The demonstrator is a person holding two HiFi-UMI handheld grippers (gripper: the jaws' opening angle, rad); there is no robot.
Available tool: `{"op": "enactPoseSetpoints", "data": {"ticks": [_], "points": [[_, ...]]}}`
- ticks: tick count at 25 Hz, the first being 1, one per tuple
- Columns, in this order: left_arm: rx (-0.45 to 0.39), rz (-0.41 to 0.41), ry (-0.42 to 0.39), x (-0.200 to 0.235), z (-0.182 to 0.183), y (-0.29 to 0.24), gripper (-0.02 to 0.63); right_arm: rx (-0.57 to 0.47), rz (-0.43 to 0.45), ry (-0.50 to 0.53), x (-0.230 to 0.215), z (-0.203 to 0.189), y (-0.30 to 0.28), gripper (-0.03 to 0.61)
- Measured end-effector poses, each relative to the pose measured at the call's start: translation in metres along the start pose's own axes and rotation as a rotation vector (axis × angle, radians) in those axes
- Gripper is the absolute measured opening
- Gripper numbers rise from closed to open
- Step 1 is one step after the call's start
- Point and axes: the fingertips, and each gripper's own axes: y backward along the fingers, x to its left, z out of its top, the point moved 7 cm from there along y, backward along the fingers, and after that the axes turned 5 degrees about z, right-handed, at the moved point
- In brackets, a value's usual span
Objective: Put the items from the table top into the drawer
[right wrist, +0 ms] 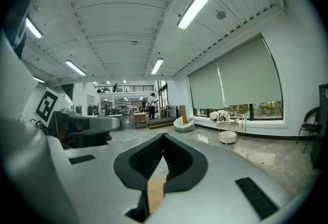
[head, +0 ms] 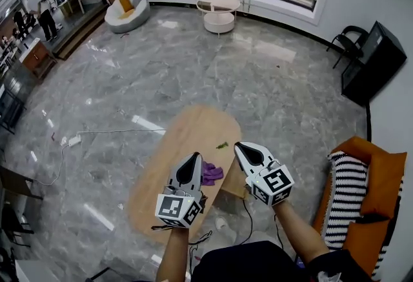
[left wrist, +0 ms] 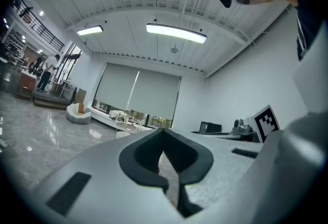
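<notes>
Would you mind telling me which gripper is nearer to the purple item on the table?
Left. In the head view the purple item lies right beside the left gripper, just off its right side; the right gripper is farther off, up and right of it.

A crumpled purple soft thing [head: 212,174] lies on the oval light-wood bench [head: 187,135], near its right-hand edge. A small green thing [head: 222,145], too small to identify, lies apart from it, farther along that edge. A light-wood boxy part [head: 231,189], possibly the drawer, juts from that side.
</notes>
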Motion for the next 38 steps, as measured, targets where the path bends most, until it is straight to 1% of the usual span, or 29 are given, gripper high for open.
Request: {"op": "enactPoseSetpoints", "data": {"ticks": [5, 7, 10, 14, 18, 23, 28, 38], "points": [[-0.002, 0.025, -0.015, 0.000, -0.021, 0.001, 0.000, 0.022, 0.052, 0.030, -0.006, -0.023, 0.002, 0.014], [-0.018, 0.043, -0.036, -0.001, -0.028, 0.000, 0.000, 0.019, 0.071, 0.050, -0.011, -0.031, 0.002, 0.014], [-0.049, 0.086, -0.044, -0.001, -0.041, 0.002, 0.000, 0.014, 0.092, 0.070, -0.019, -0.044, 0.002, 0.014], [-0.066, 0.113, -0.050, -0.003, -0.070, 0.001, 0.000, 0.001, 0.102, 0.069, -0.030, -0.071, 0.007, 0.014], [-0.062, 0.133, -0.064, 0.000, -0.102, 0.001, 0.000, -0.001, 0.117, 0.076, -0.035, -0.102, 0.004, 0.014], [-0.053, 0.138, -0.103, -0.008, -0.130, 0.000, 0.000, -0.011, 0.133, 0.108, -0.041, -0.125, 0.008, 0.014], [-0.053, 0.162, -0.163, -0.012, -0.159, 0.001, 0.000, -0.034, 0.140, 0.118, -0.049, -0.150, 0.009, 0.014], [-0.065, 0.209, -0.154, 0.014, -0.220, 0.016, 0.000, -0.069, 0.167, 0.114, -0.046, -0.210, -0.014, 0.014]]}}
